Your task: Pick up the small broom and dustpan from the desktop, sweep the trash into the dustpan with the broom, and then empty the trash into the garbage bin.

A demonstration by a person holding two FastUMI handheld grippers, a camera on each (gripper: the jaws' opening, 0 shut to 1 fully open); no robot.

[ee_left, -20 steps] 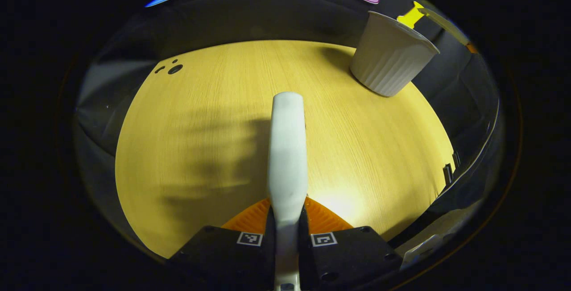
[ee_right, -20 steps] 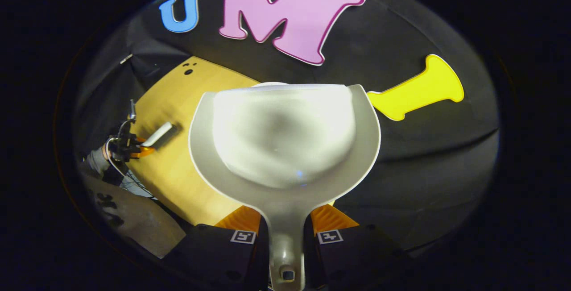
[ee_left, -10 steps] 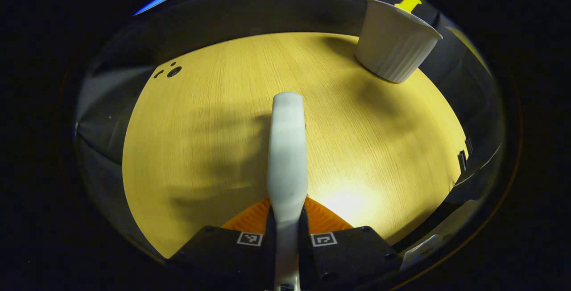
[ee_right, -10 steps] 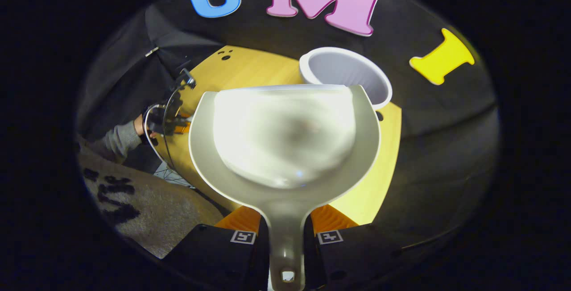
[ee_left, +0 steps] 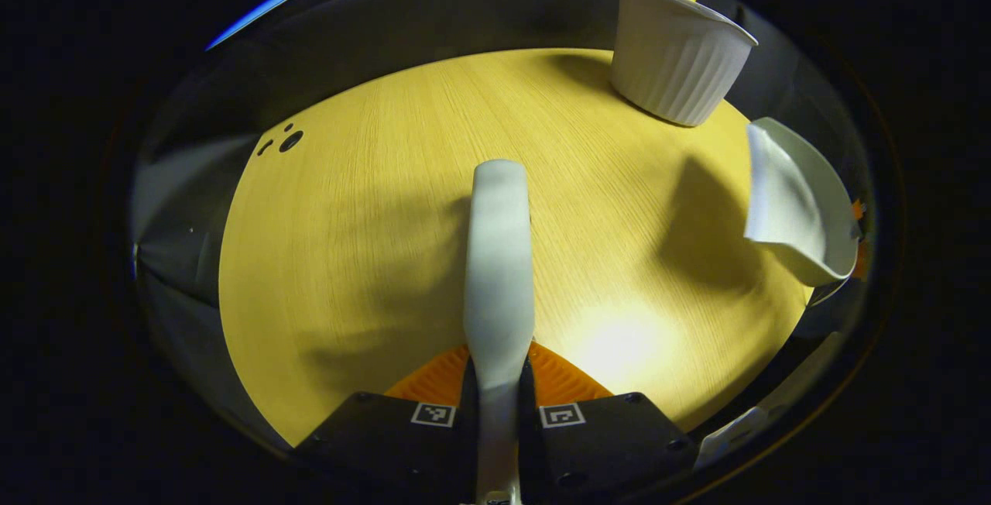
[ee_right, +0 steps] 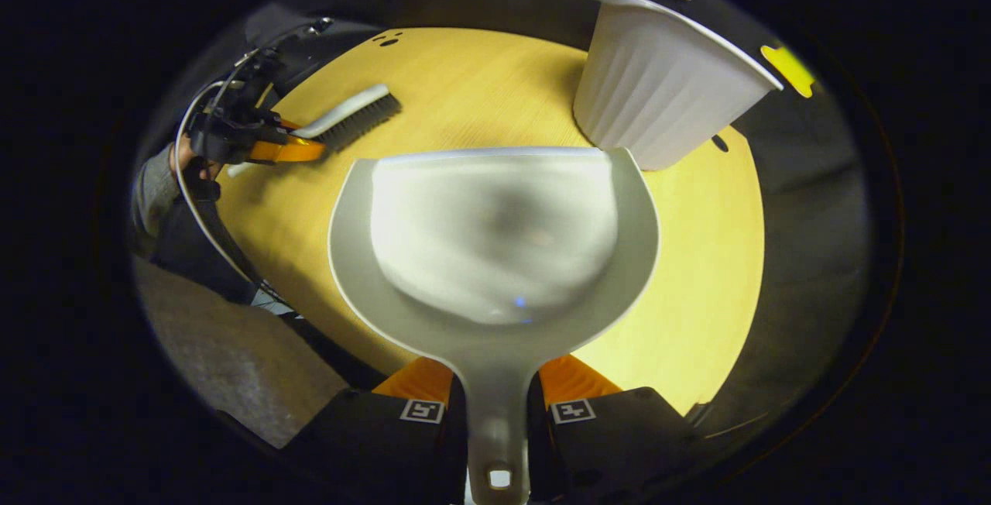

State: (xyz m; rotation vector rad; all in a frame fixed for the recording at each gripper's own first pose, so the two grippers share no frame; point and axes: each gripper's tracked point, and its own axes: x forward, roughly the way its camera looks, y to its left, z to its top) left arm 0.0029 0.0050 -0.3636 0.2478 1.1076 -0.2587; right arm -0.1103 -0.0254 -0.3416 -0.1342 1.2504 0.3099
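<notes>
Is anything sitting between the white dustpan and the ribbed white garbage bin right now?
Nothing visible does. The white plastic dustpan, clamped in the right gripper, has its front edge beside the ribbed white garbage bin, with bare wooden desktop around them. The small broom is off to one side.

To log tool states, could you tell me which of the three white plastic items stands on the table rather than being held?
The ribbed garbage bin; the broom and dustpan are each clamped between fingers.
</notes>
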